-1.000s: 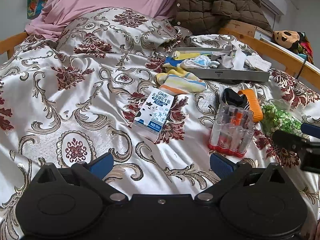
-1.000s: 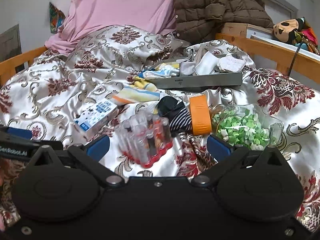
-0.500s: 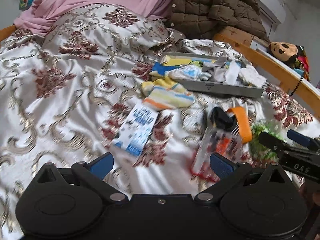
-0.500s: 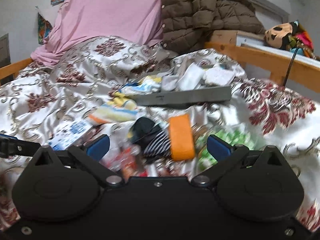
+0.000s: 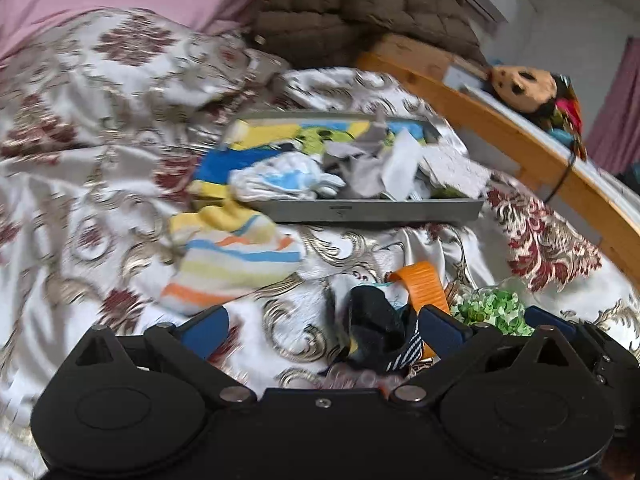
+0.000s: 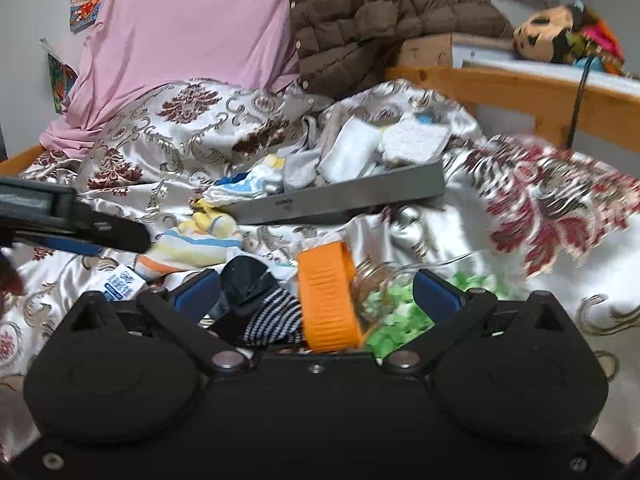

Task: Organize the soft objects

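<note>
Both tongs are reaching in toward the loose things on the bed, so the step looks like picking the next soft thing. The left gripper (image 5: 322, 330) is standing wide open and holding nothing. The right gripper (image 6: 316, 294) is wide open too, with nothing in it. The dark sock (image 6: 256, 294) with a striped end is lying low between the right one's fingers, touching the orange lid (image 6: 326, 300) of a jar (image 6: 404, 304) of green bits. The next move is probably closing on the sock only, not the lid. The gray tray (image 5: 376, 210) behind is holding small socks and cloths. A striped sock (image 5: 228, 258) is lying just outside it.
</note>
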Demonstrator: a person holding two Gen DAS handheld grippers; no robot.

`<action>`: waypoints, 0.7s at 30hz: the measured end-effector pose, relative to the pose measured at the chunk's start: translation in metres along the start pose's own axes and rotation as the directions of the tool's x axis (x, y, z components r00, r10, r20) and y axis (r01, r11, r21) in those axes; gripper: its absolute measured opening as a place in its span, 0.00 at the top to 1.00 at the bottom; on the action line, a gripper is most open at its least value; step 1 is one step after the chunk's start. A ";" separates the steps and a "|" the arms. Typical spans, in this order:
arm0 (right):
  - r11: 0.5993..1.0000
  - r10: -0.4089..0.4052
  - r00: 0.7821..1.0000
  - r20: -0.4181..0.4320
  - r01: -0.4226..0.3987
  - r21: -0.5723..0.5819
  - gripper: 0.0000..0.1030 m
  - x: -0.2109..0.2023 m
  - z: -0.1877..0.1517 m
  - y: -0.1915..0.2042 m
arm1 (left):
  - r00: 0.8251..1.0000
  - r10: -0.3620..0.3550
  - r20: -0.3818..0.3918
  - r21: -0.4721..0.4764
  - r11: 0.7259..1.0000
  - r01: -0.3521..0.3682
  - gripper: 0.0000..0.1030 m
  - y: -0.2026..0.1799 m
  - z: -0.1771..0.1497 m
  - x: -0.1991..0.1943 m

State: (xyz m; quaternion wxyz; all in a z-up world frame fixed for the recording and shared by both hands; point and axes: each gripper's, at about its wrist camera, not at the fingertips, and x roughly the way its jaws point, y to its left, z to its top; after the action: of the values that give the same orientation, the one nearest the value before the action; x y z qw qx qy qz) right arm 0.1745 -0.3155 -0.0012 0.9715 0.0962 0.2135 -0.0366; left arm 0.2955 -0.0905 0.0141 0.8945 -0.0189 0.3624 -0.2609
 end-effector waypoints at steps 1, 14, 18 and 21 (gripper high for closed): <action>1.000 0.013 1.000 -0.010 -0.013 0.004 0.06 0.003 0.001 0.001 | 1.000 -0.009 -0.017 0.015 1.000 0.009 0.03 -0.002 0.004 0.010; 0.997 0.075 0.992 -0.098 -0.076 -0.011 0.44 0.047 0.000 0.028 | 0.979 -0.127 -0.161 -0.046 0.992 0.121 0.26 0.009 0.029 0.090; 0.996 0.085 0.989 -0.118 -0.087 -0.016 0.50 0.056 0.000 0.033 | 0.968 -0.159 -0.196 -0.074 0.986 0.147 0.34 0.017 0.035 0.099; 0.996 0.079 0.987 -0.143 -0.082 -0.015 0.55 0.065 0.000 0.035 | 0.955 -0.195 -0.223 -0.122 0.978 0.171 0.34 0.022 0.038 0.105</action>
State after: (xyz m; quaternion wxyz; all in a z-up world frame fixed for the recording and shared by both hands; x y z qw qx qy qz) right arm 0.2374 -0.2829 -0.0230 0.9554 0.0968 0.2786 0.0120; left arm 0.3931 -0.1282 -0.0298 0.8154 -0.0670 0.4747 -0.3245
